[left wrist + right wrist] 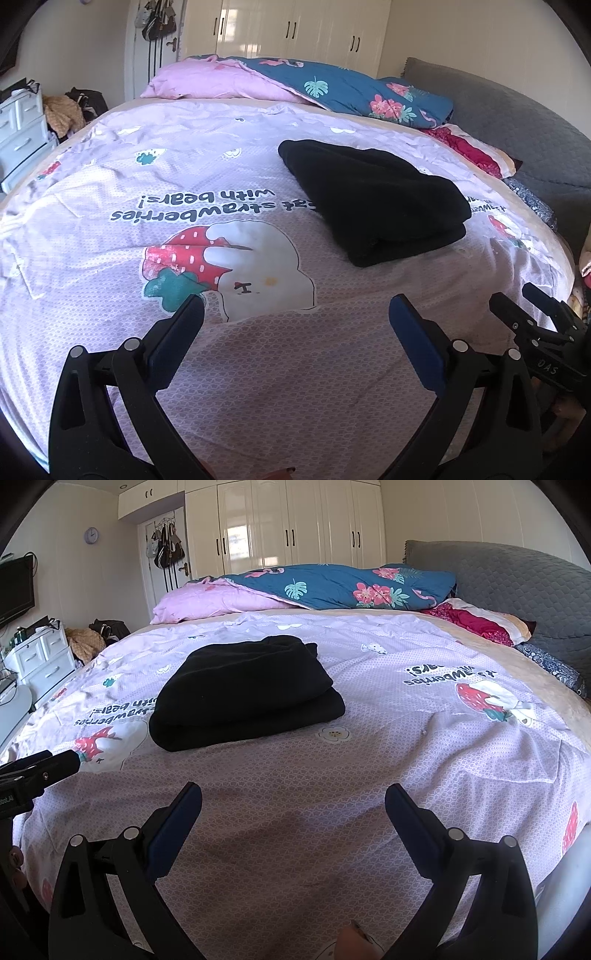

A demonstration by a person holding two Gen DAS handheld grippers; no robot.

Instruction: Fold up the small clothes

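- The black garment [373, 199] lies folded in a thick, layered bundle on the bed's lilac strawberry-print quilt [258, 362], ahead of both grippers and touched by neither.
- From the left gripper [295, 317] it sits forward and to the right; from the right gripper [293, 799] it sits forward and to the left, so it lies roughly between the two lines of reach.
- Its long axis runs slantwise, from the near folded edge away toward the pillows; the rounded fold faces the grippers.
- Neither gripper looks clearly nearer; the right one seems to face the bundle a little more squarely.
- Left gripper: jaws spread wide, empty, hovering over bare quilt.
- Right gripper: jaws likewise spread wide, holding nothing, over bare quilt.
- The bundle already looks folded, so the next reach is probably to tidy or shift it.
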